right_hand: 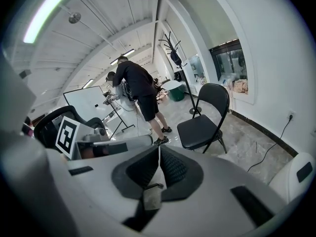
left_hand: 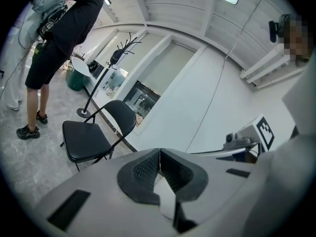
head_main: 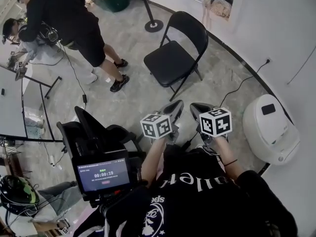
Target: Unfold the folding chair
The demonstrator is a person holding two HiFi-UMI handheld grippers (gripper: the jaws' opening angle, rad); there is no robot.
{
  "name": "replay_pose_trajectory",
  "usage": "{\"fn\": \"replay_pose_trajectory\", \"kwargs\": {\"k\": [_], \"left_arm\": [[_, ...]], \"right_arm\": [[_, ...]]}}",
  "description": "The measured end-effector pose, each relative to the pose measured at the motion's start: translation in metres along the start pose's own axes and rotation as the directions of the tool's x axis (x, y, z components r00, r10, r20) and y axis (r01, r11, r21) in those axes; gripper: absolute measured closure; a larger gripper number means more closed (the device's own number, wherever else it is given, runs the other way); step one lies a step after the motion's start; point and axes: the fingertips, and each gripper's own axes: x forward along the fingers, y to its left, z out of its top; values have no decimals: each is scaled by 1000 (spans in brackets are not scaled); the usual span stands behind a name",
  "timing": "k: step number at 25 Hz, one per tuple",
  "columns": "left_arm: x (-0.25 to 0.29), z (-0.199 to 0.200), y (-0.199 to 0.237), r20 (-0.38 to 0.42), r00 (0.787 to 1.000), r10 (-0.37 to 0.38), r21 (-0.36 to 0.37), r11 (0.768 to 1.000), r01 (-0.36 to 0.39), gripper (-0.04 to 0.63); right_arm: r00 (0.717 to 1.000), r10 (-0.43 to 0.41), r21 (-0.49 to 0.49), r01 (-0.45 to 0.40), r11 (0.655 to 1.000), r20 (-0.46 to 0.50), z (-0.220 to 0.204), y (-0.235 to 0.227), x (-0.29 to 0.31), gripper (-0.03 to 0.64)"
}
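Observation:
The black folding chair (head_main: 170, 60) stands opened out on the grey floor ahead of me, seat flat and backrest up; it also shows in the left gripper view (left_hand: 84, 139) and the right gripper view (right_hand: 200, 130). My left gripper (head_main: 178, 104) (left_hand: 159, 154) is raised in front of my chest, well short of the chair, jaws shut with nothing between them. Beside it, my right gripper (head_main: 195, 107) (right_hand: 159, 154) is likewise shut and empty. Nothing touches the chair.
A person in black (head_main: 74, 23) bends over near the far left. A white rounded appliance (head_main: 270, 127) sits by the right wall, with a cable (head_main: 242, 85) running over the floor. A coat stand base (head_main: 153, 25) lies behind the chair. A camera rig with a screen (head_main: 103, 174) stands at my left.

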Motion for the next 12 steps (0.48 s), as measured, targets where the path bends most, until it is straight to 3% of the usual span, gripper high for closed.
{"fn": "replay_pose_trajectory", "kwargs": {"k": [12], "left_arm": [[-16,-14,-13,8,999,-35,0,999,35,591]], "right_arm": [[1000,12,-4,-12,1000,4,-15,11,-8,594]]}}
